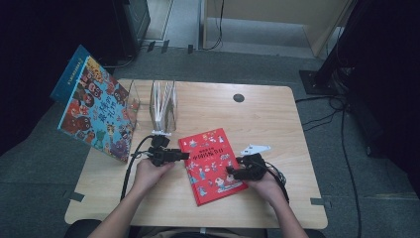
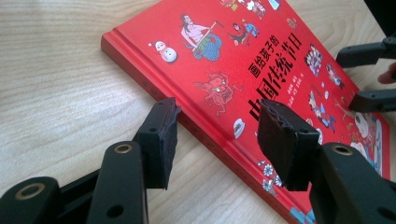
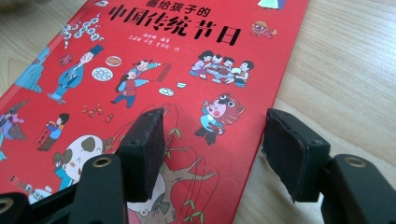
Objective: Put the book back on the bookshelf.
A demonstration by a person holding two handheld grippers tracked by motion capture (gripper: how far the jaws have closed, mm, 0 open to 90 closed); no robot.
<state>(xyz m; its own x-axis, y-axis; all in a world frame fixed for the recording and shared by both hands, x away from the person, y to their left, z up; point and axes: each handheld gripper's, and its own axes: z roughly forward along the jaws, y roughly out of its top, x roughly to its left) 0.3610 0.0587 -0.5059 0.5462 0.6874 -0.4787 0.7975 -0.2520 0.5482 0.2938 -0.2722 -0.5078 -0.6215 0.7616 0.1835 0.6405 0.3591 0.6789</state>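
In the middle of the frame, the open left gripper (image 1: 184, 155) and open right gripper (image 1: 231, 172) straddle the red picture book (image 1: 212, 163); pinching only an edge could make it slip.

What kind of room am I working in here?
Probably a lab or studio set up for recording, not a home: a lone wooden table on grey carpet, loose cables across the floor, and dark equipment stands at the right.
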